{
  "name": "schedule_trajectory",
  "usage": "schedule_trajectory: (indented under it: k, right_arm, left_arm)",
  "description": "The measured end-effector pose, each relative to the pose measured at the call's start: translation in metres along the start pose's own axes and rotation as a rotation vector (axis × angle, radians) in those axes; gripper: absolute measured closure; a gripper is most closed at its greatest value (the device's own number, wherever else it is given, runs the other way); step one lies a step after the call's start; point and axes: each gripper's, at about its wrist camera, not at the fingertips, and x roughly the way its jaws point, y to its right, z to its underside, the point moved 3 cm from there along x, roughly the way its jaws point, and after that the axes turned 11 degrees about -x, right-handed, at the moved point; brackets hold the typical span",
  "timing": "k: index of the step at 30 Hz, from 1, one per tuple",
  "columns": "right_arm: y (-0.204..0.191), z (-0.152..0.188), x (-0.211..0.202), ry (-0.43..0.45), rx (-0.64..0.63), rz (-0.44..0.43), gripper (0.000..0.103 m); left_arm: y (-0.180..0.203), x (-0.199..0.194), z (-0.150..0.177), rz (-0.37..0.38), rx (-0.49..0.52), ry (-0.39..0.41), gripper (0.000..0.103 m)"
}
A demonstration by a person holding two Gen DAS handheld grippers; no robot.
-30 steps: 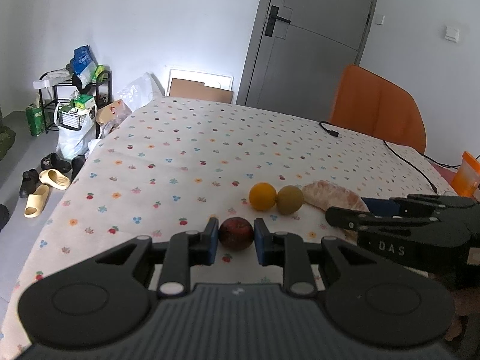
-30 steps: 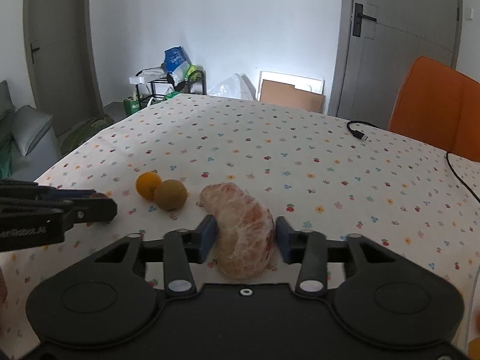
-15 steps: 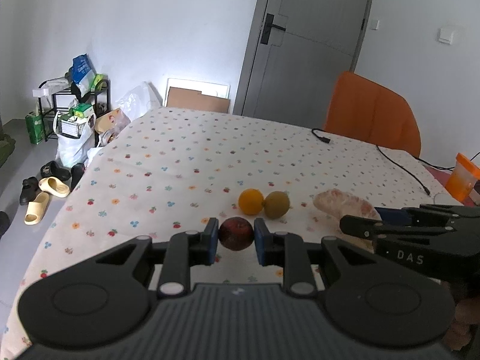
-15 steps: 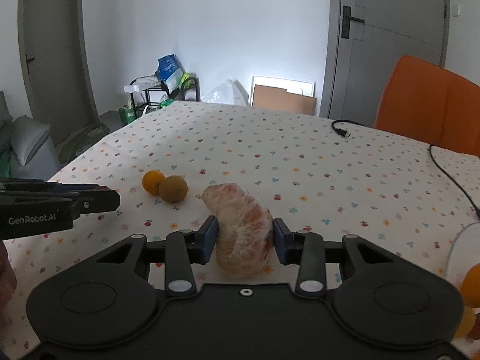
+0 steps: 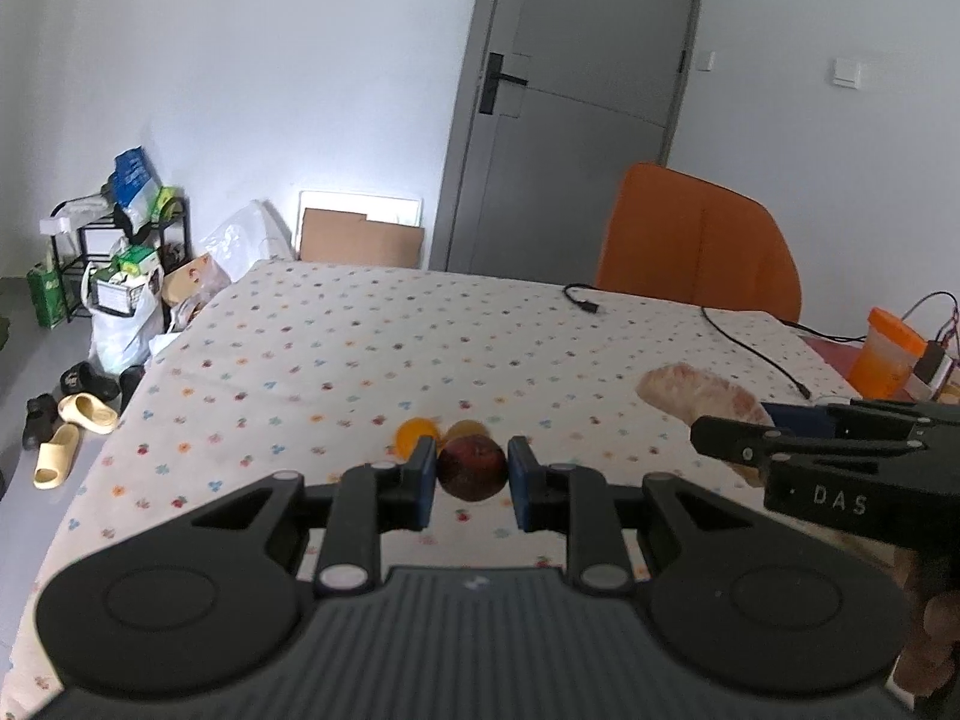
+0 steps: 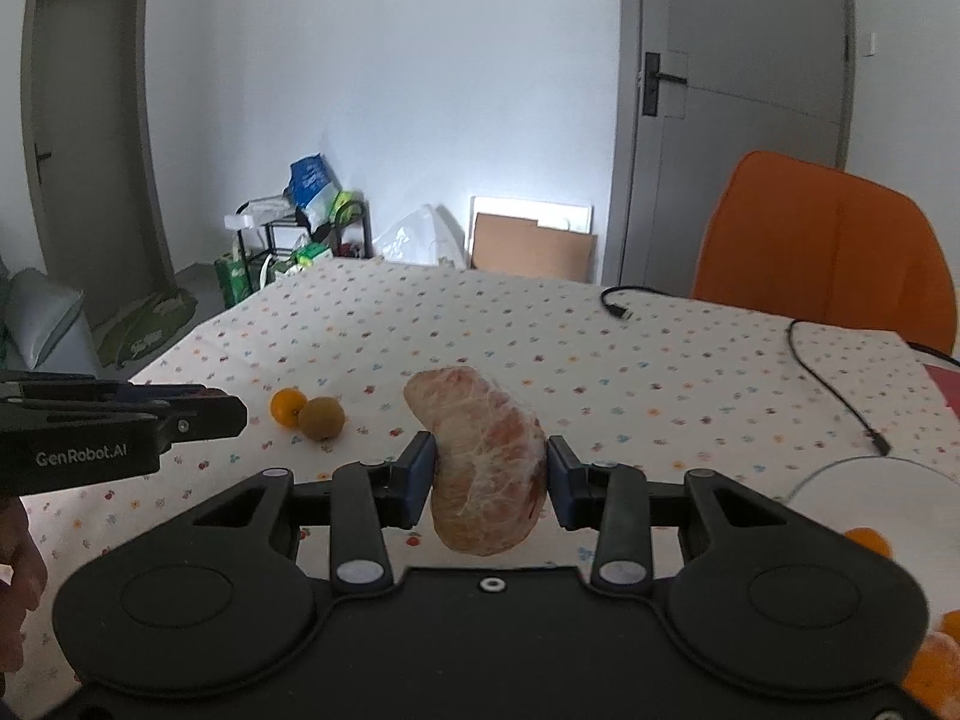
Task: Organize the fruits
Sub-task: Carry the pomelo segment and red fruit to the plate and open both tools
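— Fruits first, left wrist view: what's where?

— A dark red round fruit sits clamped between the blue pads of the left gripper, clear of the flowered tablecloth. Behind it on the cloth lie a small orange and a brownish kiwi, touching each other (both a bit blurred). At the right edge the right gripper shows side-on with the peeled pomelo segment.

— And the right wrist view?

— The right gripper is closed on that peeled pomelo segment, pads pressing both its sides, held above the cloth. The orange and kiwi rest together on the cloth to the left, near the left gripper's tip. A white plate at the lower right holds orange fruit pieces; a black cable trails nearby.
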Motion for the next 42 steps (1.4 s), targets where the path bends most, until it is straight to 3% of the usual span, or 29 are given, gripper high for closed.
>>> schedule_trajectory:
  k: [22, 42]
  right_arm:
    - [0.068, 0.026, -0.056, 0.038, 0.097, 0.132, 0.065]
    - [0.135, 0.063, -0.084, 0.032, 0.183, 0.269, 0.065]
  left_arm:
    - [0.084, 0.001, 0.007, 0.116, 0.093, 0.011, 0.079]
    - [0.164, 0.028, 0.014, 0.243, 0.176, -0.027, 0.079]
